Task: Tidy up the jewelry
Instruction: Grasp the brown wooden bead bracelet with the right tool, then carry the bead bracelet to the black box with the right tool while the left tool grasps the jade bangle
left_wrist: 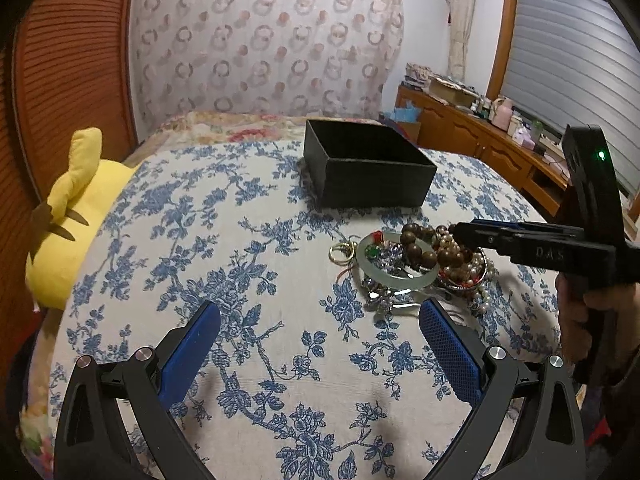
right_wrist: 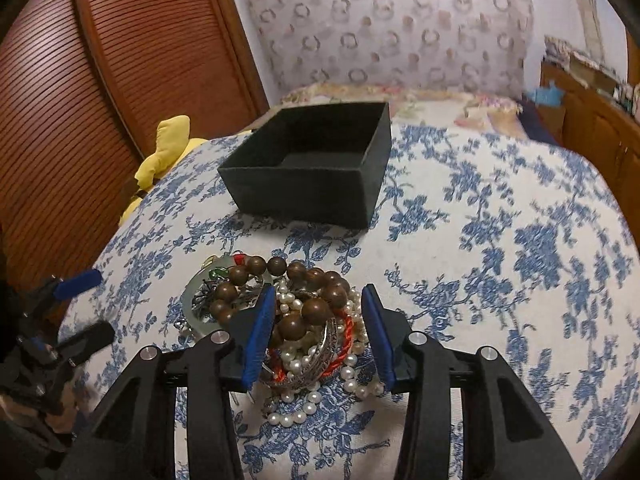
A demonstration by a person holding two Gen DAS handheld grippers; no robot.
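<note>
Right gripper is held apart over a jewelry pile, straddling brown wooden beads without clamping. Left gripper is spread wide nearby. Beyond, a black box is set on the floral cloth.

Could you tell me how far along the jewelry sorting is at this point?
Nothing looks put away: the black box appears empty. The right gripper has open jaws straddling the wooden bead bracelet atop the jewelry pile. The left gripper waits open. The whole pile remains.
</note>
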